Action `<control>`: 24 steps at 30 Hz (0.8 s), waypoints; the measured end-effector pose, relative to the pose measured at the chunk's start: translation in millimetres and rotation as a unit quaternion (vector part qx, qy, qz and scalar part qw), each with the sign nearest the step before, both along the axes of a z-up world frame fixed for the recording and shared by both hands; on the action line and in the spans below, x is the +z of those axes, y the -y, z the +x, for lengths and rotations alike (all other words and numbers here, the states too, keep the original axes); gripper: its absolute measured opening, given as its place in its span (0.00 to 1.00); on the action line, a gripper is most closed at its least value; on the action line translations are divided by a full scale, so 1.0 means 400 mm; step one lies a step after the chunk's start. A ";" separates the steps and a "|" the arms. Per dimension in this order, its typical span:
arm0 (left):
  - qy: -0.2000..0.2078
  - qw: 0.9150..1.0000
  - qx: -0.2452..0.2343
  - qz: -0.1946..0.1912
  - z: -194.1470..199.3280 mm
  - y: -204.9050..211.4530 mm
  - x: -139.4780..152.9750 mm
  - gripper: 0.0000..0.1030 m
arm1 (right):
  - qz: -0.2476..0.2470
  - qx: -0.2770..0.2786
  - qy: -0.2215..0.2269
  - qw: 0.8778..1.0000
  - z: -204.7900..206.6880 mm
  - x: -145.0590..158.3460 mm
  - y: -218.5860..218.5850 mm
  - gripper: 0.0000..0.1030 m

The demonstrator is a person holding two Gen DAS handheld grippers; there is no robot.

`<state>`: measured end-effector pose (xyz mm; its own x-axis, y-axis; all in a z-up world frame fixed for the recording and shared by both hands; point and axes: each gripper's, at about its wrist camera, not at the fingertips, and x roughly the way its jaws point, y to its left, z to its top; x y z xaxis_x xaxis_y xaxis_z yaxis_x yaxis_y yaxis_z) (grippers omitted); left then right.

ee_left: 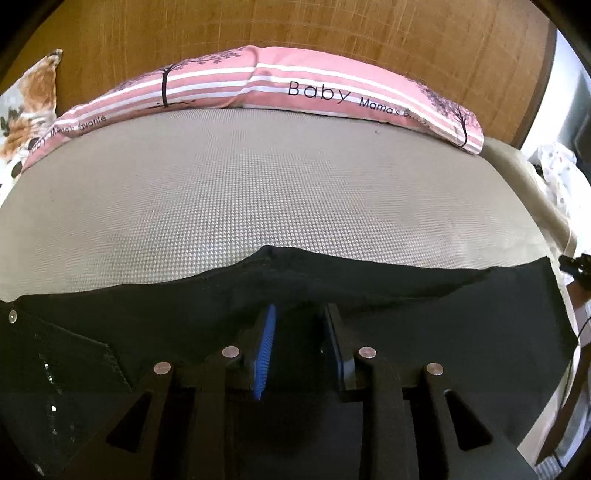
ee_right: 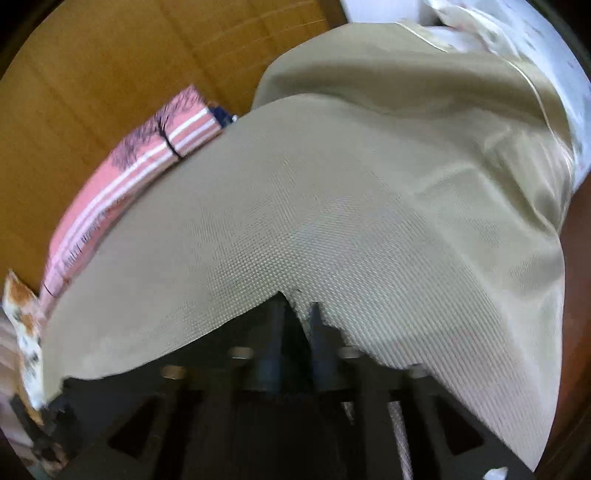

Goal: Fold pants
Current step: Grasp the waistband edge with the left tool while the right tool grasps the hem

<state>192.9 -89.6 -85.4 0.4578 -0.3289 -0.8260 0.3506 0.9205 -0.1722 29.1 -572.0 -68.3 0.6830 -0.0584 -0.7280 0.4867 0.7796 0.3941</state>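
While both tools sit low over the black pants, you should treat the grips as the weak point. Your left tool has its blue-padded jaws narrowly parted with dark cloth bunched between them; whether the pads truly pinch it I cannot tell, since the fabric hides the tips. Your right tool is blurred, its jaws also only slightly apart, with a peak of black fabric rising between them at the pants' far edge, and whether the pads have clamped on that cloth I cannot tell either. The pants lie spread directly under and in front of both tools on the beige textured mattress, with a rivet and pocket seam off to the left tool's left side. If either hold is shallow, lifting could let the denim slip out on one side, leaving the fold skewed; pulling the two tools unevenly could drag the whole garment across the mattress instead of folding it. Ahead of the tools the mattress is bare up to the pink striped pillow against the wooden headboard, so you have room forward. To the right tool's right the mattress edge falls away close by, so keep the fold from drifting that way.
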 end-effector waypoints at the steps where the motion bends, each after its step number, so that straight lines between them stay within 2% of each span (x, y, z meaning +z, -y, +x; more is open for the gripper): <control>1: 0.001 1.000 -0.003 0.004 0.000 0.003 0.001 0.27 | -0.002 0.002 0.001 1.000 -0.016 0.006 -0.007 0.29; 5: 0.005 1.000 -0.006 0.006 -0.001 0.004 0.001 0.27 | 0.013 0.021 0.002 1.000 -0.084 0.001 -0.047 0.30; 8: 0.006 1.000 -0.006 0.004 -0.003 0.003 0.001 0.27 | 0.016 0.029 -0.015 0.999 -0.093 -0.027 -0.068 0.31; 13: 0.005 1.000 -0.010 0.000 0.000 -0.003 0.003 0.27 | 0.023 0.042 -0.019 0.999 -0.033 -0.051 -0.107 0.31; 20: 0.005 1.000 -0.016 -0.007 0.003 -0.011 0.002 0.27 | -0.034 0.030 -0.035 0.998 0.082 -0.051 -0.074 0.35; 24: 0.008 1.000 -0.020 -0.006 0.001 -0.010 0.001 0.27 | -0.033 0.044 -0.028 0.998 0.100 -0.054 -0.061 0.35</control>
<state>193.4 -85.6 -85.0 0.4575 -0.3561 -0.8148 0.3893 0.9041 -0.1765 69.0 -547.5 -89.9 0.6462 -0.0488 -0.7616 0.4349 0.8436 0.3150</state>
